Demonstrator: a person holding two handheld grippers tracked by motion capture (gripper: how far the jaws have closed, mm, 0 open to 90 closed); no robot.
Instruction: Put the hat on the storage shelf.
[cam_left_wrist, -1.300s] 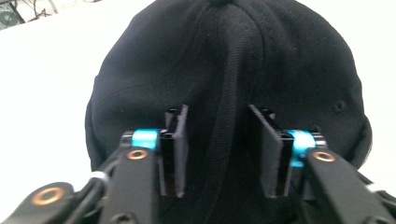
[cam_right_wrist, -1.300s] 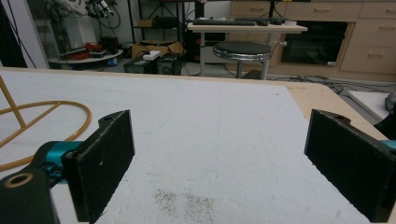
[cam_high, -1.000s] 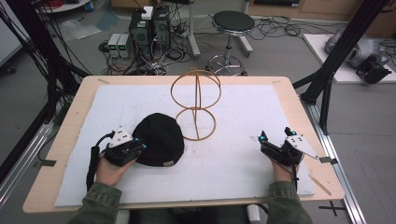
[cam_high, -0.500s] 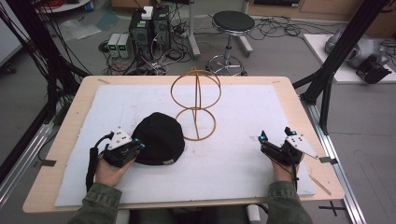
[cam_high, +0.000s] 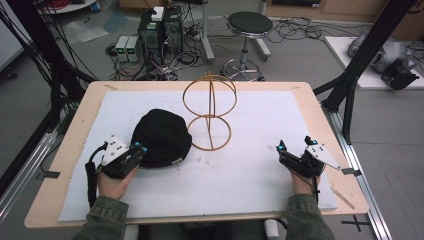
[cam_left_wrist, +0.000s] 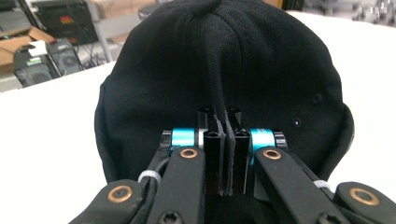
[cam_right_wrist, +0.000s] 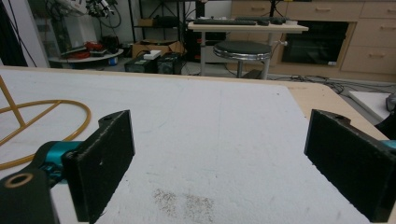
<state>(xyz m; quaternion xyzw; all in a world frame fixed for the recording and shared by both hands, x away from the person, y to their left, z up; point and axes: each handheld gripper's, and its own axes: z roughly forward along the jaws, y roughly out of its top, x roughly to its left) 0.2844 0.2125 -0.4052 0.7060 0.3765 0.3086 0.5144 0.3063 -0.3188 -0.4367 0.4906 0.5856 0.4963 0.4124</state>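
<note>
A person seated at a wooden table (cam_high: 60, 165) covered by a white mat (cam_high: 250, 170) works with a gripper in each hand. The left gripper (cam_high: 134, 151) is at the near edge of a black cap (cam_high: 162, 135) that lies on the left half of the mat; in the left gripper view its jaws are closed tight on a pinched fold of the cap's (cam_left_wrist: 219, 79) fabric, a thin ridge of cloth standing between the two black pads and running up toward the crown. The rest of the cap spreads out ahead of the jaws and rests on the mat.

Just beside the cap, toward the middle of the table, stands a gold wire stand (cam_high: 209, 107), a ring base flat on the mat with crossed hoops rising above it. Whether the cap touches the ring cannot be told.

The right gripper (cam_high: 295, 150) sits well apart near the mat's right edge, its jaws spread wide with bare mat (cam_right_wrist: 224, 140) between them. In the right gripper view part of the stand's ring (cam_right_wrist: 51, 135) lies off to the left. A round stool (cam_high: 249, 25) stands on the floor beyond the table.
</note>
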